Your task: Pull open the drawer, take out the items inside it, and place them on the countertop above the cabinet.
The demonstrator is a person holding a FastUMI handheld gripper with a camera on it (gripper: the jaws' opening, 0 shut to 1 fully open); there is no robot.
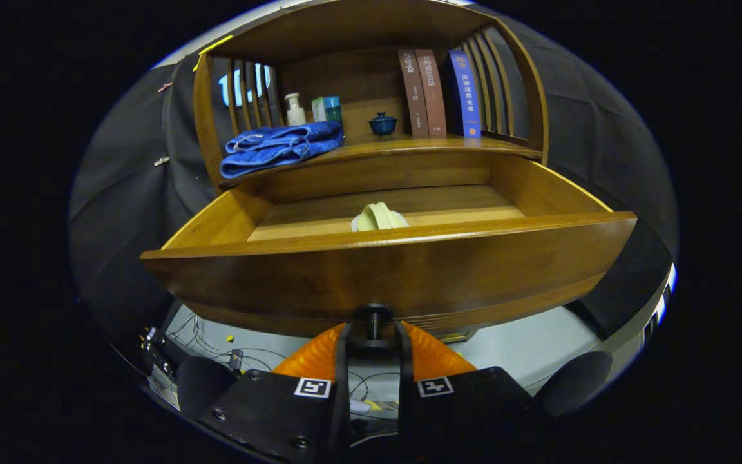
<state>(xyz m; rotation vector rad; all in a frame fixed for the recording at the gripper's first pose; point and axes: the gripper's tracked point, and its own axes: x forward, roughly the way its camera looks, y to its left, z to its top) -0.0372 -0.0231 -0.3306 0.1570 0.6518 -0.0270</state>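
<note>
We see a dim booth lit from above: the drawer's (409, 222) top rim glows, while its front falls into shadow. Fisheye bending curves the shelf (371, 149) and drawer edges strongly. The tool (373, 335), close to the lens, looks slightly soft against the sharp books (438, 93).

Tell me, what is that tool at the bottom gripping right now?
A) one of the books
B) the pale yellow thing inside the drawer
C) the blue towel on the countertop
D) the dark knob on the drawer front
D: the tool has both fingers closed around the dark knob on the front of the pulled-out drawer.
</note>
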